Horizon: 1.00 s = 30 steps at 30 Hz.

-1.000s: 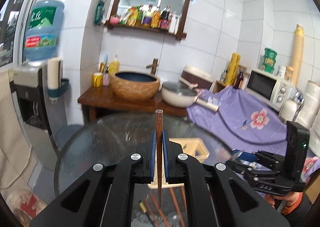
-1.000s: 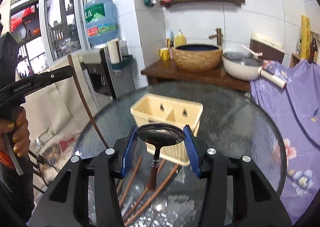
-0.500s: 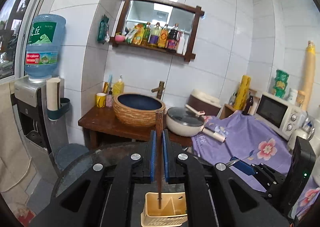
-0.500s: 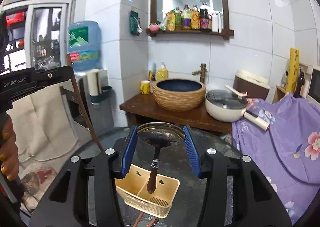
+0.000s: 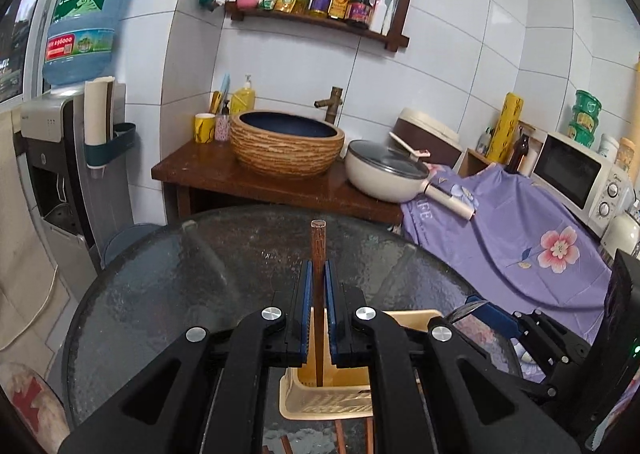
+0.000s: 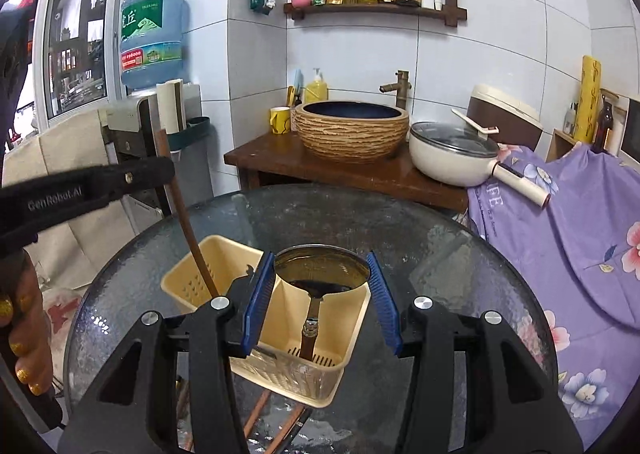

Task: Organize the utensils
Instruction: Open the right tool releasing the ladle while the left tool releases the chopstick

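closest to the lens, the right gripper (image 6: pixel 320 296) had its blue pads clamped on the bowl of a metal spoon (image 6: pixel 320 270), handle hanging straight down into the right compartment of the cream utensil caddy (image 6: pixel 348 308). from here i'd say the handle tip was already inside, near the slotted floor. to do this bit well, it looked like you'd want to keep the handle vertical and clear of the divider, then sink until it bottoms out before letting go, since a drop from height could tip that light basket.

further left, the left gripper (image 5: pixel 319 290) had its jaws nearly together, pinching a single wooden chopstick (image 5: pixel 318 250) upright, the lower end dipping into the caddy's left compartment. same advice there, go straight down.

a few loose chopsticks (image 6: pixel 260 412) lay on the glass table (image 6: pixel 440 254) just in front of the caddy, not yet sorted.
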Motion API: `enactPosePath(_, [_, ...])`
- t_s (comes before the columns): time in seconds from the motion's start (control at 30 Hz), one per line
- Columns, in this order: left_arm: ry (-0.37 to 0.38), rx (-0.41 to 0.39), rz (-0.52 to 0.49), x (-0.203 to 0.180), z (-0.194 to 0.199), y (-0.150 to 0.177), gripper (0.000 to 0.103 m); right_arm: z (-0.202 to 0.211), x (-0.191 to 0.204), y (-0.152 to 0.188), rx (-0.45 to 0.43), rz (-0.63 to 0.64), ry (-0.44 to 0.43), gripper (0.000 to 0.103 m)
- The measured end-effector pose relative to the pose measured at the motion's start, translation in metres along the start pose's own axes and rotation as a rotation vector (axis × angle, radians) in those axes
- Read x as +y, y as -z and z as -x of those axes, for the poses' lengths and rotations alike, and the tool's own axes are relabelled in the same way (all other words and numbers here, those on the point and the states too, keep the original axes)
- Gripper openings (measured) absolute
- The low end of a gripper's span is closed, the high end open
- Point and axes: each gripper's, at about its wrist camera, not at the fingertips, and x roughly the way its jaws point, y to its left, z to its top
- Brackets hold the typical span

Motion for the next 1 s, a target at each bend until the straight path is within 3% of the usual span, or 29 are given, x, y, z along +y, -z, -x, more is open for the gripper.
enactPosePath(0.17, [-0.004,0.025,0.004,0.005,-0.007,0.007,0.001,-0.004,-0.001,0.008,0.012,-0.001,0.004,0.047])
enactPosePath(0.47, [0.003,0.042,0.008,0.008,-0.012,0.011,0.001,-0.005,-0.003,0.013,-0.003,-0.011,0.006,0.048])
enactPosePath(0.53, [0.010,0.037,0.008,0.008,-0.008,0.011,0.003,-0.003,-0.004,0.012,-0.019,-0.016,0.009,0.058])
enactPosePath(0.63, [0.007,0.003,0.004,0.010,0.005,0.014,0.027,0.003,-0.005,0.012,-0.053,-0.008,0.021,0.073])
enactPosePath(0.7, [-0.006,-0.034,0.011,0.013,0.016,0.017,0.055,0.008,-0.003,0.011,-0.067,0.000,0.022,0.073])
enactPosePath(0.77, [-0.018,-0.058,0.014,0.017,0.025,0.021,0.063,0.015,-0.002,0.012,-0.078,-0.003,0.020,0.074])
enactPosePath(0.9, [-0.055,-0.078,0.015,0.026,0.042,0.033,0.088,0.031,0.002,0.019,-0.092,0.000,0.035,0.077])
enactPosePath(1.0, [-0.072,-0.071,0.013,0.033,0.053,0.049,0.097,0.046,0.006,0.030,-0.092,-0.011,0.042,0.080])
